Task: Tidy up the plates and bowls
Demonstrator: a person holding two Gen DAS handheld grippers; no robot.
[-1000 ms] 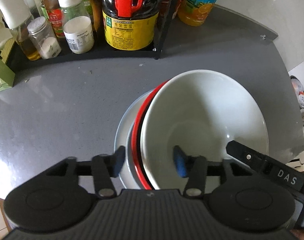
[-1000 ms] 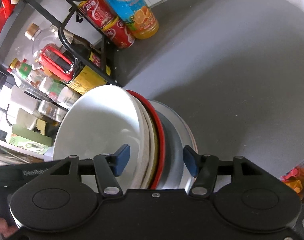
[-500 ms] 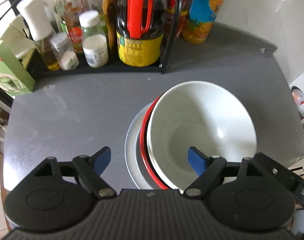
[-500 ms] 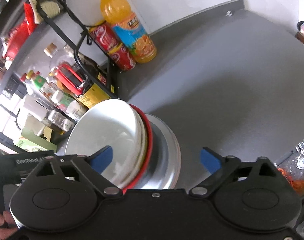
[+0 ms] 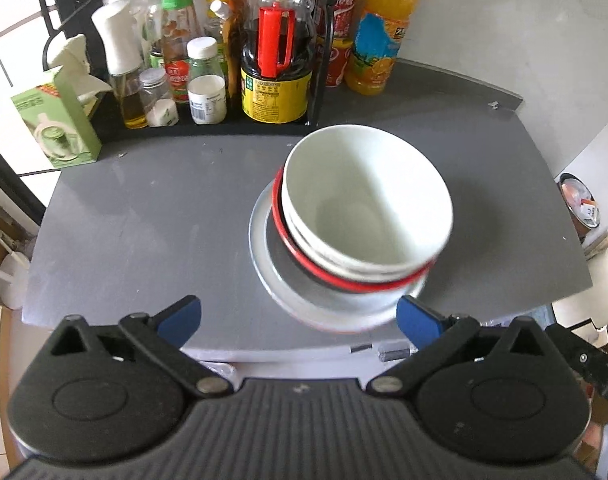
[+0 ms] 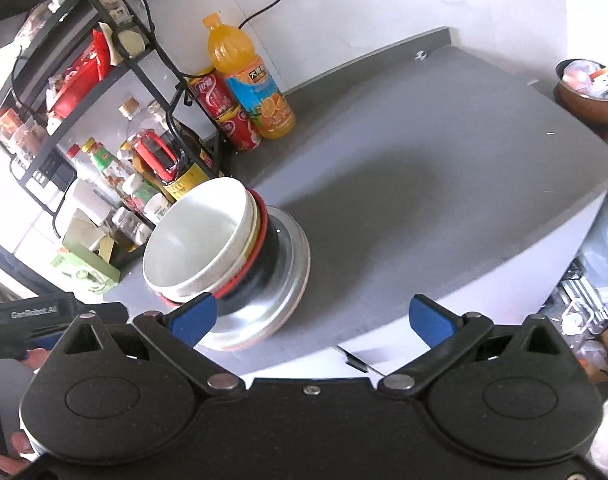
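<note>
Both grippers have backed off the nested stack, jaws opening wide and empty: left gripper (image 5: pixel 297 316) faces the glossy white ceramic bowl (image 5: pixel 366 204) atop the round silver metal plate (image 5: pixel 263 256) squarely, right gripper (image 6: pixel 310 318) leaves it off-left

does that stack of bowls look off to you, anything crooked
Yes. The white bowl and the red-rimmed bowl under it sit off-centre on the metal plate, shifted toward its right edge. Nothing looks spilled or broken.
</note>
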